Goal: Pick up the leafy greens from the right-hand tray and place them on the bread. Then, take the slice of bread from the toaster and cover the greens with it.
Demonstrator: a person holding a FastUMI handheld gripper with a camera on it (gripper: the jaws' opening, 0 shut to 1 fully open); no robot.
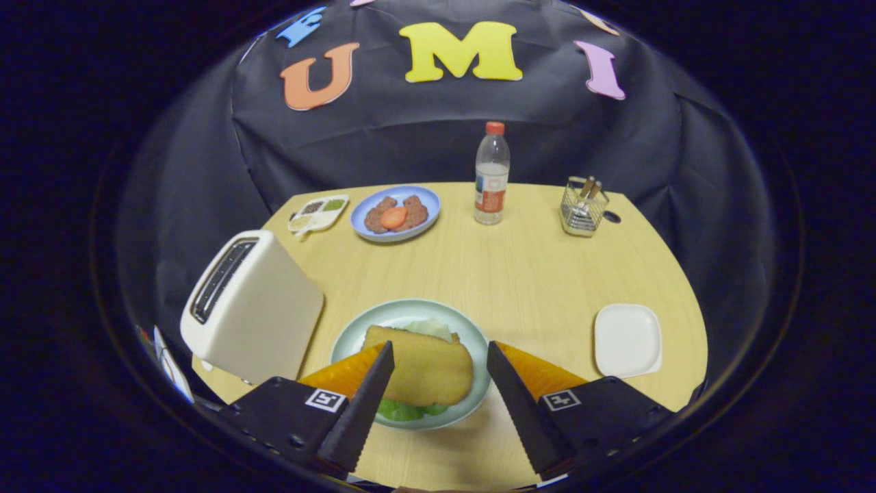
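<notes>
Golden toasted bread slice [419,366] covers leafy greens [404,409] on the pale-green round plate [410,311]; gripper [438,352] fingers spread, empty.

I'm in a staged recording booth: black cloth wall [438,130], wooden table [520,274] with toaster [250,308], plates, bottle [491,174].

The gripper camera looks down and forward from close above the plate [342,342], its gripper [438,352] fingers spread apart, toward the far wall.

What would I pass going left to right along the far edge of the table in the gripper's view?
Divided snack dish → blue plate of patties → water bottle → wire cutlery holder. The open gripper hovers over the sandwich plate.
</notes>
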